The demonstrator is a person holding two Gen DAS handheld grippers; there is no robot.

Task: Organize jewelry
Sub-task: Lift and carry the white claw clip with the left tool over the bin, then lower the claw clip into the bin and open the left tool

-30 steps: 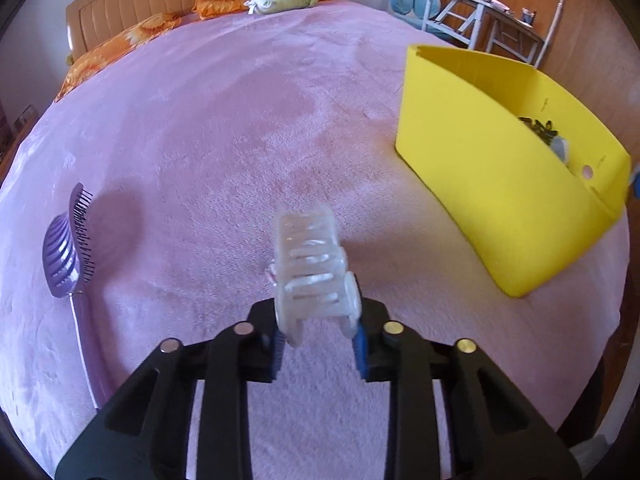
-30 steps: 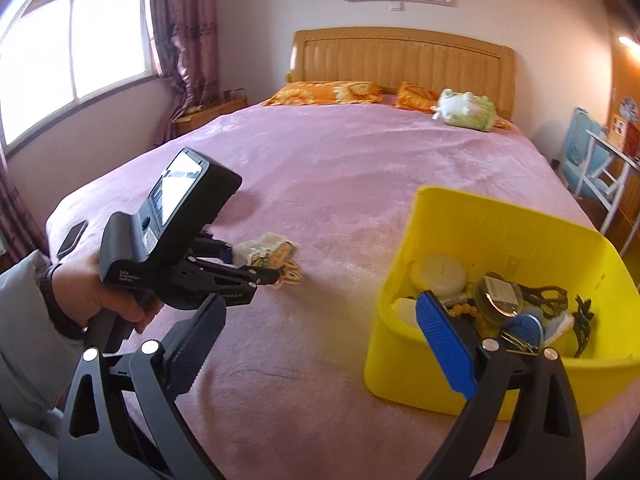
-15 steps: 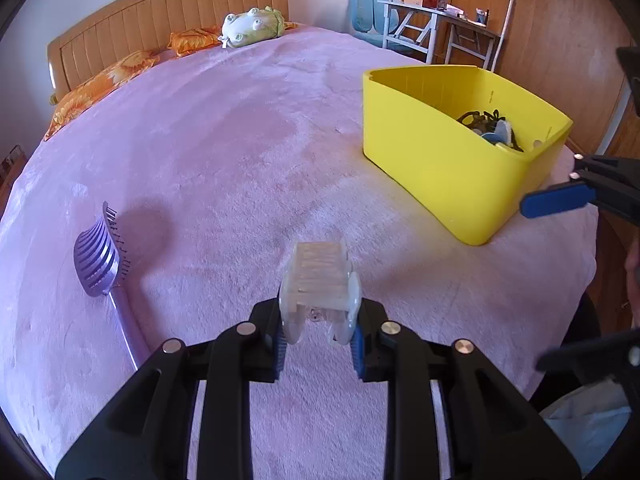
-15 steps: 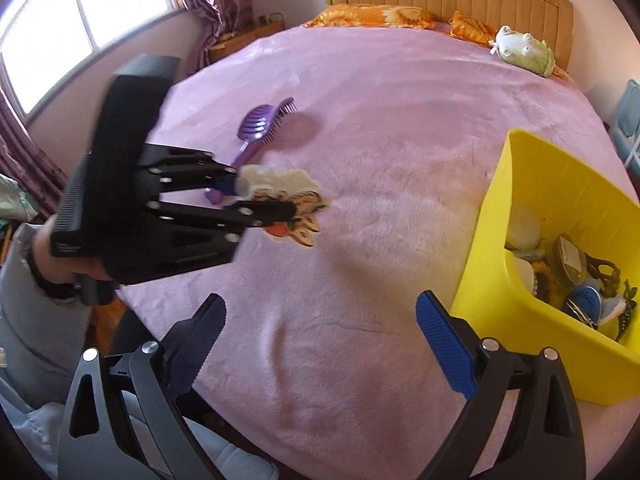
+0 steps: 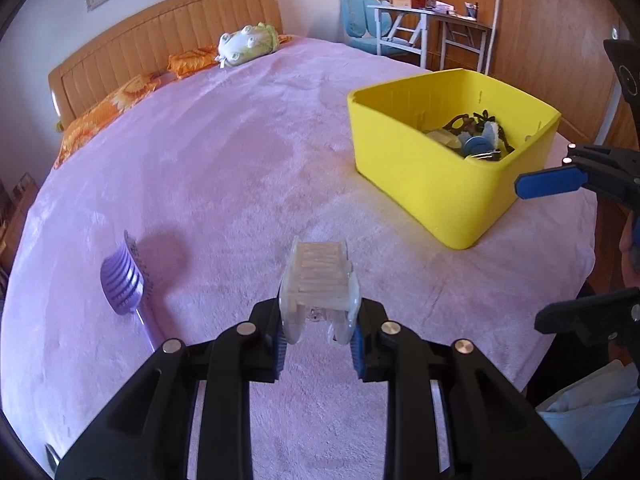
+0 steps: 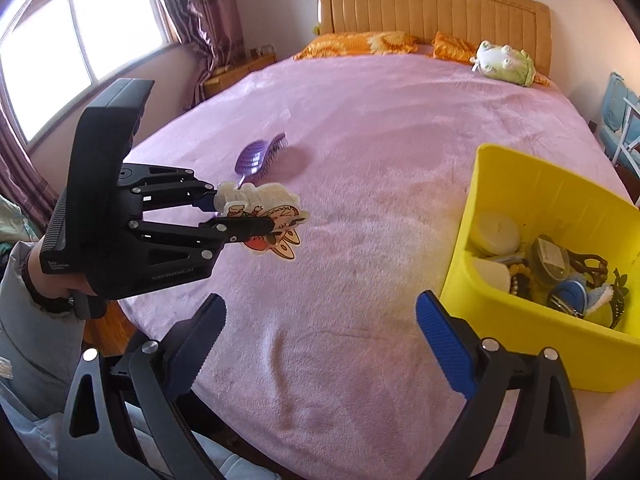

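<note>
Left claw (image 5: 318, 344) pinches a translucent hair clip (image 5: 318, 284) with a cartoon charm, held clear above the pink bed, toward its foot edge. Carry it level over the yellow bin (image 5: 448, 196) at the bed's far-side corner and release low inside, while the right claw (image 6: 320, 344) hangs wide open and empty.

Hair claw (image 5: 318, 280): translucent frosted plastic, ribbed. Bin (image 5: 420, 184): smooth yellow plastic, slight sheen. Bed cover (image 5: 224, 176): pink plush cloth, short matt nap. Hairbrush (image 5: 120, 284): glossy purple plastic. Left gripper (image 5: 318, 340): matt black plastic, metal rivets, blue ridged pads. Headboard (image 6: 432, 8): smooth wood, satin finish.
</note>
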